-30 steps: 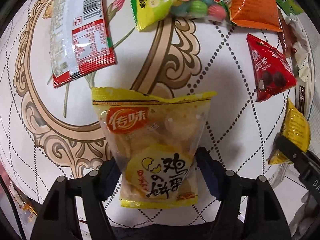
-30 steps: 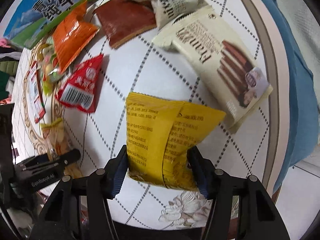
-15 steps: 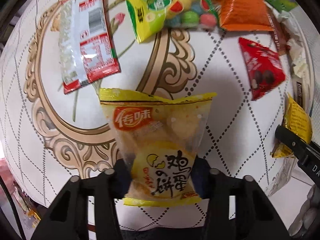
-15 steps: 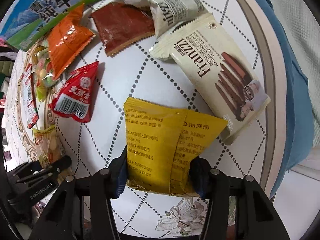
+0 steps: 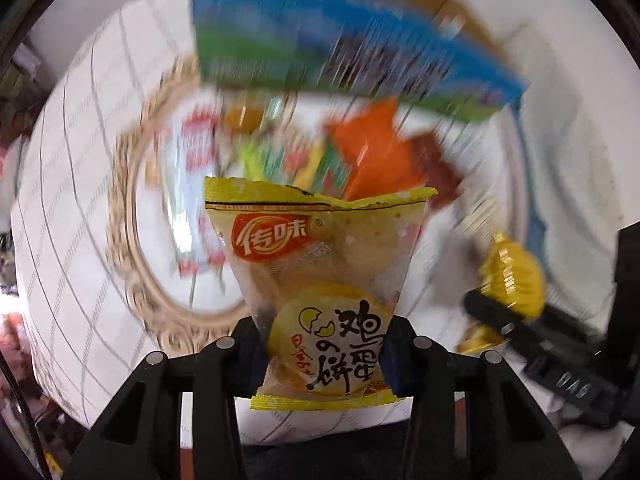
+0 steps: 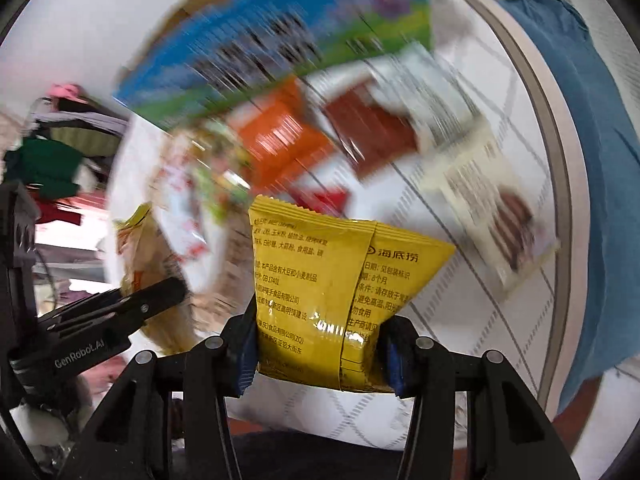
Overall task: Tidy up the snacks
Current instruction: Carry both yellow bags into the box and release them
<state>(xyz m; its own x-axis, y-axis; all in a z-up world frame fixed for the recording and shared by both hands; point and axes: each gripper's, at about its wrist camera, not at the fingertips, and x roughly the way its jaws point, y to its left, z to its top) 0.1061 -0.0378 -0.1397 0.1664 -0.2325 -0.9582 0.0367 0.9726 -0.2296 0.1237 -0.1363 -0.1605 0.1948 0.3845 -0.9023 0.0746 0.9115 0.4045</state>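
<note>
My left gripper [image 5: 322,354] is shut on a pale yellow egg-biscuit packet [image 5: 320,276] and holds it up above the round white table [image 5: 80,208]. My right gripper [image 6: 320,354] is shut on a bright yellow snack packet [image 6: 332,288], also lifted off the table. Each gripper shows in the other's view: the right one with its yellow packet [image 5: 512,280] at the right, the left one with the biscuit packet [image 6: 148,256] at the left. The background is motion-blurred.
A blue and green carton [image 5: 340,52] stands at the far side of the table; it also shows in the right wrist view [image 6: 280,48]. In front of it lie an orange packet [image 6: 280,140], a brown packet [image 6: 372,136], a cream biscuit packet [image 6: 492,208] and several others. A blue cloth [image 6: 592,160] hangs at the right.
Both grippers have lifted their packets off the table and tilted up, so the carton at the far side has come into view. The scene now blurs with motion.
</note>
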